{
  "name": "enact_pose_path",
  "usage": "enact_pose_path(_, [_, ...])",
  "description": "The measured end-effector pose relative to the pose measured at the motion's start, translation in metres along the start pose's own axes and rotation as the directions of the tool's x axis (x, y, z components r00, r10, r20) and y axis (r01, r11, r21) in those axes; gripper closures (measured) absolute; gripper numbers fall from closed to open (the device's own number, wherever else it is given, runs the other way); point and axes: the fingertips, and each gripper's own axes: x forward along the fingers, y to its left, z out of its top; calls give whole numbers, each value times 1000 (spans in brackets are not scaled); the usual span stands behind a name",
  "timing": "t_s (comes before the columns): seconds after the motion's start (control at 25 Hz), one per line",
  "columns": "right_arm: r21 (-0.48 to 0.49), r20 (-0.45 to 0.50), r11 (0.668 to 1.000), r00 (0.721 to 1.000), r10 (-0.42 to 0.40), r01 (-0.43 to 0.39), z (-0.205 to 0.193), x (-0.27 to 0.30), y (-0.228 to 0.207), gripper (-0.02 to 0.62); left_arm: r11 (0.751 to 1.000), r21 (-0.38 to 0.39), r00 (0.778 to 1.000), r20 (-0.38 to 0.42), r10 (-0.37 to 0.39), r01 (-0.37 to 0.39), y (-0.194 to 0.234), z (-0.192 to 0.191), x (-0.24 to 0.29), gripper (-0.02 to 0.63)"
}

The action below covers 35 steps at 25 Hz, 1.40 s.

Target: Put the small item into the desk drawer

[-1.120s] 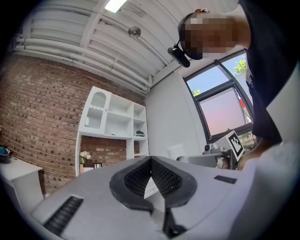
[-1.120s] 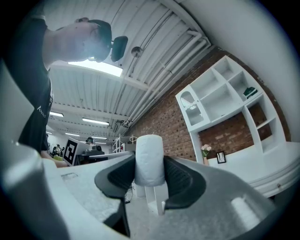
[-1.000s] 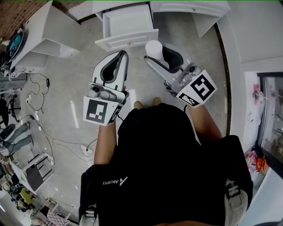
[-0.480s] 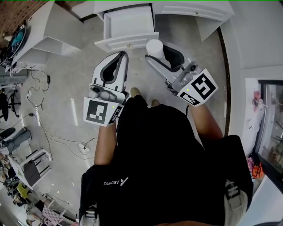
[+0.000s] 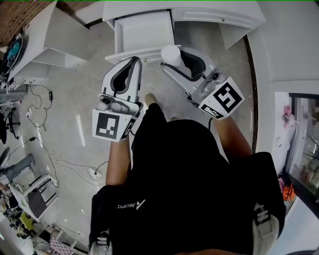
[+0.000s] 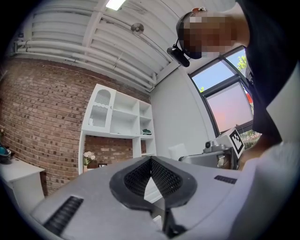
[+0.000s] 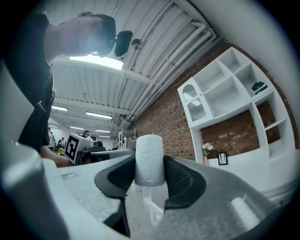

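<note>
At top centre of the head view, the drawer (image 5: 144,30) of the white counter (image 5: 219,11) stands pulled out, its inside bare and white.

Right tool (image 5: 175,56): jaws apart, clamped on the small item (image 5: 172,53), a white cylinder. In the right gripper view the item (image 7: 149,159) stands upright between the two dark pads (image 7: 180,180), both pressing its sides, its top end clear above them. In the head view the item sits at the lower right corner of the drawer front, not over the drawer's inside. Height above the drawer cannot be told.

Left tool (image 5: 133,63): jaws together. The left gripper view shows the ribbed pads (image 6: 164,176) meeting at the tips of the left tool (image 6: 151,161), with only a small wedge of gap below and nothing in it. In the head view it lies just below the left half of the drawer front, beside the right tool but apart from it.

Both tools point toward the top of the frame. Grey floor (image 5: 84,94) lies below them; cables (image 5: 45,149) trail at lower left.
</note>
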Motion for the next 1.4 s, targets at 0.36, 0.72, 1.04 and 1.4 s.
enact_pose_path(0.36, [-7,-45,999,998,-36,36,-15,78,-41,416,999,-18,999,2,-42,42,85,-10,33,607])
enact_pose_path(0.72, [-24,-133,996,987,-91,89,-53,159,-82,416,994,-21,994,-24,-105,104,169,-42,56,607])
enact_pose_path(1.04, [-39,-236,989,961,-146,140,-93,221,-114,416,990,-36,990,-31,-136,135,235,-64,68,607])
enact_pose_path(1.4, [-41,-481,984,860,-170,172,-167,245,-157,416,990,-55,991,-22,-129,127,269,-86,88,607])
